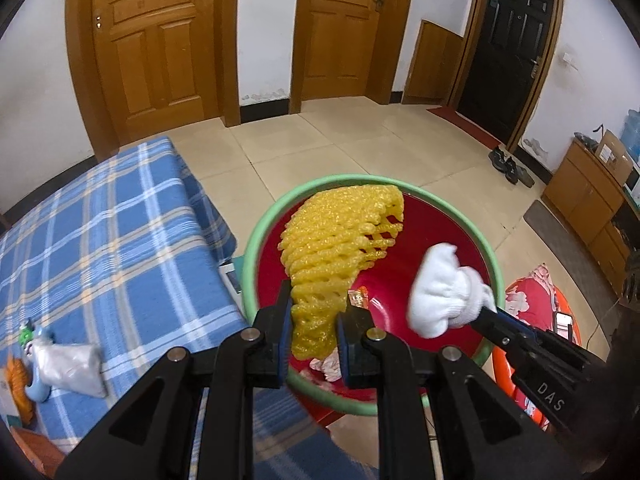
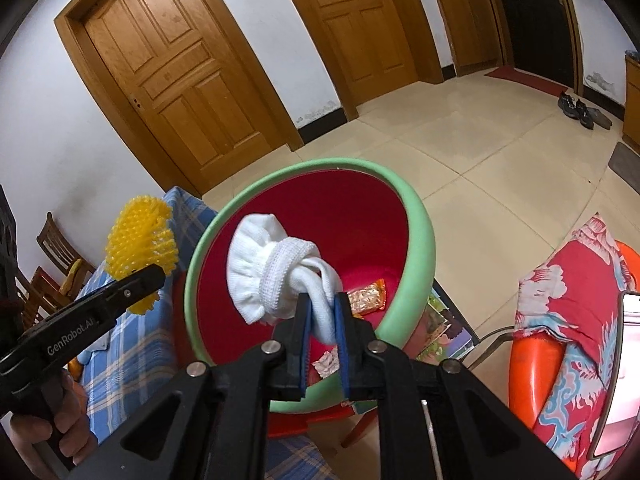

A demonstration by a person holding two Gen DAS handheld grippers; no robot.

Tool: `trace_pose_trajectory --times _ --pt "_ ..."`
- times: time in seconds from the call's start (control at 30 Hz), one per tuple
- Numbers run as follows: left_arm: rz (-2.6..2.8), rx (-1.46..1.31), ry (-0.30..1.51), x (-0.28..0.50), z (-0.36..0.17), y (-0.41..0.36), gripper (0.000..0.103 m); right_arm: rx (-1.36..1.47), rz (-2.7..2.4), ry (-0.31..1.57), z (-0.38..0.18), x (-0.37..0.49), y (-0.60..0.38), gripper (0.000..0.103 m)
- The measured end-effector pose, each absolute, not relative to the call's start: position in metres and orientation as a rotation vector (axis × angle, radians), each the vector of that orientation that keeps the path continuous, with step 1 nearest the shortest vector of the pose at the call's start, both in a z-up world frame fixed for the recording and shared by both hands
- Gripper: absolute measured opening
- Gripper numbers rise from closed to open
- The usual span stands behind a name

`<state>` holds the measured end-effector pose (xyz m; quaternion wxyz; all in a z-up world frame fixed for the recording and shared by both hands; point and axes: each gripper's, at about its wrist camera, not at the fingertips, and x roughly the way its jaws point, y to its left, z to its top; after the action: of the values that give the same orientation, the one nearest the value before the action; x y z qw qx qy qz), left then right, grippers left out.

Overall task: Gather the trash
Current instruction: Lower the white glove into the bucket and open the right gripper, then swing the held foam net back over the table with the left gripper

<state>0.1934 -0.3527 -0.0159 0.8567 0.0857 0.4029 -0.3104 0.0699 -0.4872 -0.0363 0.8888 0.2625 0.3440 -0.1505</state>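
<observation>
Left gripper (image 1: 314,338) pinching the lower end of a yellow foam mesh fruit sleeve (image 1: 336,240), held up over the mouth of a round red bin with a pale green rim (image 1: 256,236); right gripper (image 2: 320,320) clamped on a bunched white knitted sock (image 2: 272,272), also above the bin's opening; down inside the bin, an orange snack wrapper (image 2: 366,296) and a crumpled pinkish scrap (image 2: 326,362); left of the bin, a blue plaid bedspread (image 1: 100,232) carrying a clear plastic bag (image 1: 72,364) near its close edge; right of the bin, a red floral cloth (image 2: 568,312) draped over an orange seat; farther off, beige floor tiles (image 1: 360,144), a pair of dark shoes (image 1: 506,164), then two wooden doors (image 1: 156,40) in the white wall.
</observation>
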Motion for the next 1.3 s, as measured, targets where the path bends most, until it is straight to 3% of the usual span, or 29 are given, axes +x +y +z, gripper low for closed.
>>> trace_pose_trajectory --times 0.1,0.17,0.33,1.3 --pt "-0.652 0.181 0.853 0.195 -0.019 -0.358 0.023 0.553 -0.31 0.724 -0.04 0.075 -0.491 0.016" --pt "-0.649 0.175 0.857 0.196 -0.02 -0.359 0.031 0.553 -0.312 0.729 -0.042 0.077 -0.493 0.016" --pt "-0.633 0.172 0.863 0.198 -0.02 -0.36 0.037 0.554 -0.315 0.723 -0.042 0.077 -0.495 0.02" --pt "-0.57 0.071 0.8 0.167 0.026 -0.271 0.039 0.488 -0.216 0.622 0.007 0.058 -0.427 0.036"
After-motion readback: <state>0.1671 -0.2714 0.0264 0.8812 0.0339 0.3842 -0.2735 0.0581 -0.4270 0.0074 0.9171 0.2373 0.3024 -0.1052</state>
